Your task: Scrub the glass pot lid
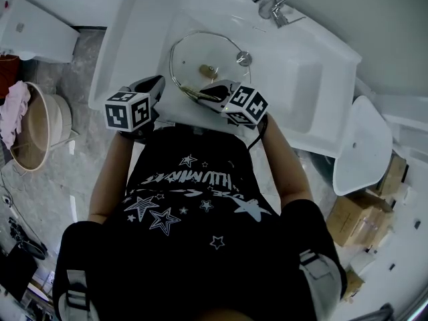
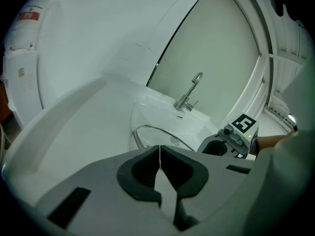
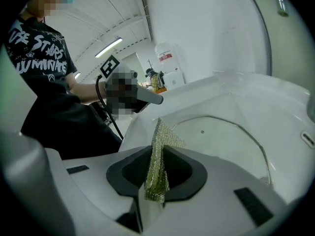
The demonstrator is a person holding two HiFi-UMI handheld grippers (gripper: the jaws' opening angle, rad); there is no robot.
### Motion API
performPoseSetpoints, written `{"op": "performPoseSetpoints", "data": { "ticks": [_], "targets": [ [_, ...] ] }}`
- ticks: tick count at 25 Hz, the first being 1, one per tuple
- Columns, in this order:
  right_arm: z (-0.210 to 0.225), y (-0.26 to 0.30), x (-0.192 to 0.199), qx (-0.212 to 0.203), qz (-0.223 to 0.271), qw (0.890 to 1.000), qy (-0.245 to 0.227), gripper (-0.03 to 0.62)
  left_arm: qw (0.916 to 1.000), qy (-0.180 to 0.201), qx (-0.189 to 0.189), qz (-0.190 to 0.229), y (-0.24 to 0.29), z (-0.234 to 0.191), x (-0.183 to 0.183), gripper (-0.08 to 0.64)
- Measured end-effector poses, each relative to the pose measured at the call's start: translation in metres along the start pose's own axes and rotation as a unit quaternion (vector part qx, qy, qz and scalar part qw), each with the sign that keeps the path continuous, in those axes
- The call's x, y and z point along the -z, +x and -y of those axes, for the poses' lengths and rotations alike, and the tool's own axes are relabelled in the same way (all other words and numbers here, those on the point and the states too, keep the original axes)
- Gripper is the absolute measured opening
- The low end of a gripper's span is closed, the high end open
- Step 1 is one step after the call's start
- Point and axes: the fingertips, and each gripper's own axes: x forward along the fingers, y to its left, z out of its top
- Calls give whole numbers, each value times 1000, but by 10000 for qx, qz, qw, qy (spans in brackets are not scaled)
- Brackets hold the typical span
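Observation:
The glass pot lid point(image 1: 200, 52) lies flat in the white sink point(image 1: 301, 79), its knob point(image 1: 207, 70) facing up. My right gripper point(image 1: 204, 93) is at the lid's near rim, shut on a yellow-green mesh scrub cloth point(image 1: 191, 93). In the right gripper view the cloth point(image 3: 157, 161) stands pinched between the jaws of the gripper point(image 3: 156, 154), with the lid point(image 3: 221, 136) just beyond. My left gripper point(image 1: 158, 84) hovers at the sink's near left edge, beside the lid. In its own view this gripper point(image 2: 159, 150) has its jaws closed together with nothing in them, and the lid's rim point(image 2: 147, 130) shows ahead.
A chrome faucet point(image 1: 274, 2) stands at the back of the sink and a drain point(image 1: 244, 58) lies by the lid's right rim. On the floor, a beige tub point(image 1: 37, 122) with a pink cloth point(image 1: 15, 105) sits left. Cardboard boxes point(image 1: 361, 219) sit right.

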Motion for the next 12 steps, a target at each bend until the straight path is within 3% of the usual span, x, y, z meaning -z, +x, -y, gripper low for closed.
{"op": "performPoseSetpoints", "data": {
  "ticks": [8,12],
  "targets": [
    [-5,-12,8,9,11,10000,23,71,10000,60,44,-42,3,9,3,14],
    [15,-26,7,314,175,9993,123,69,10000,20,19,-68,1,9,7,14]
  ]
}}
